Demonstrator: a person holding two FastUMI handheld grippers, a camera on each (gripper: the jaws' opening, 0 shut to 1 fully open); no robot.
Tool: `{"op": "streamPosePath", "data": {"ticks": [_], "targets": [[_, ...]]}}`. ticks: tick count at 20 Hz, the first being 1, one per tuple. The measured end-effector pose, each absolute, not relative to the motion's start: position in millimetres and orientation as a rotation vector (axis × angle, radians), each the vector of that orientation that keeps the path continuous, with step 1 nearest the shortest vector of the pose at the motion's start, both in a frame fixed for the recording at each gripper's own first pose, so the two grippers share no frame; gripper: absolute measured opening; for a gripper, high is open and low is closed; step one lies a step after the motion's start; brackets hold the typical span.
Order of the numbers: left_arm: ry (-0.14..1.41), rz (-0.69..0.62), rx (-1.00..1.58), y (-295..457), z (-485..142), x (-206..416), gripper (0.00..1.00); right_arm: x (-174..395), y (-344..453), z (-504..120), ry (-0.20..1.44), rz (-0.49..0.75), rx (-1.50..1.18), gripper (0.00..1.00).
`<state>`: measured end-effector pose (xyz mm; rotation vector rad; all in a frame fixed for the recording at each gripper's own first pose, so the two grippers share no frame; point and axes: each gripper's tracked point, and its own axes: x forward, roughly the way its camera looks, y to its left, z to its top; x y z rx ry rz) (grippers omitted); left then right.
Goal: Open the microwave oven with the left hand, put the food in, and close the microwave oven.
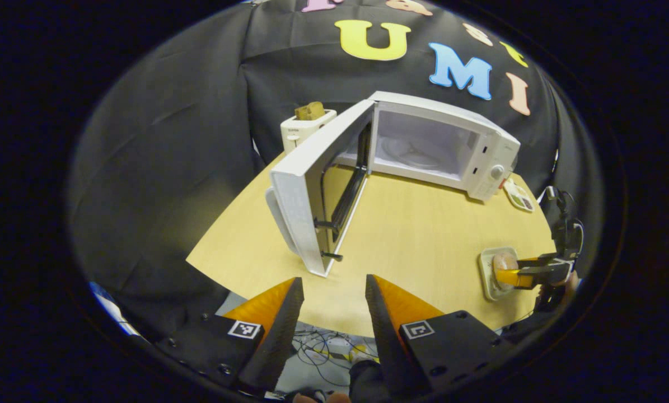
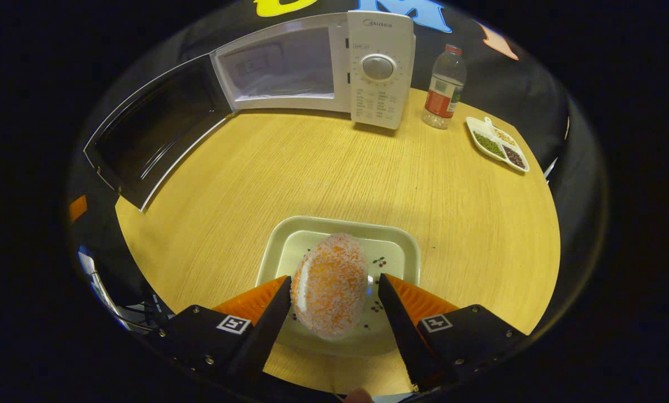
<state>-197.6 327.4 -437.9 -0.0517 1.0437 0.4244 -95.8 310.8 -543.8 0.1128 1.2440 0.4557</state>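
the microwave oven [image 1: 446, 148] stands at the back of the wooden table [image 1: 412, 235] with its door [image 1: 312, 196] swung wide open, and the left gripper [image 1: 334, 291] hangs in front of the door edge with fingers apart and nothing between them. the food [image 2: 330, 285], a round sugared piece, sits on a small tray [image 2: 396, 246] near the front of the table. the right gripper [image 2: 331, 294] has its fingers on both sides of the food, the left one close against it and the right one with a small gap, so i cannot tell if it grips.

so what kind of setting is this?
Likely a staged kitchen tabletop in a recording booth: a microwave with its door open, a toaster and a doughnut on a tray, before a black cloth backdrop.
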Motion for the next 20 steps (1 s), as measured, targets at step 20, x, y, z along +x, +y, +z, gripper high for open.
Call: {"op": "streamPosePath", "data": {"ticks": [20], "targets": [[0.834, 0.264, -0.142, 314, -390, -209, 0.77, -69, 350, -463, 1.254, 0.268, 0.468, 0.65]]}}
